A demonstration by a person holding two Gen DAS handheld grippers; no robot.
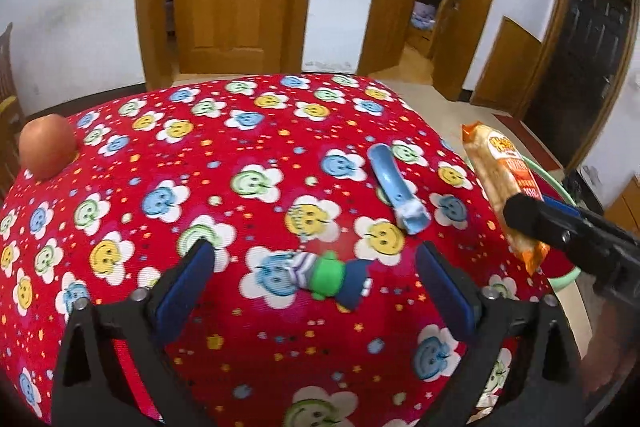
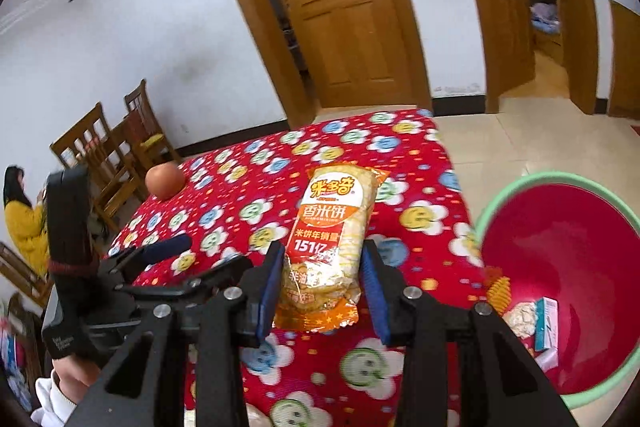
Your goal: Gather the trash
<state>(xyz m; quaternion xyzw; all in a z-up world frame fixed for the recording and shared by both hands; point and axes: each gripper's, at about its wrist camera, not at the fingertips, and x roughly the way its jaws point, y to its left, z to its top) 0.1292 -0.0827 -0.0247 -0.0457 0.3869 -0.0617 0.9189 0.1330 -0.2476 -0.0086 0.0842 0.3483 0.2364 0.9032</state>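
Right wrist view: right gripper [image 2: 320,279] grasps snack packet [image 2: 332,227]; left gripper [image 1: 316,267] spread wide

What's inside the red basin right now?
In the red basin, a few pieces lie at the bottom: a crumpled whitish wrapper, a small teal-and-white box, and an orange wrapper at the near wall. The view's edge hides the rest.

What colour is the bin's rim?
Pale green rim, red inside; clearest in the right wrist view.
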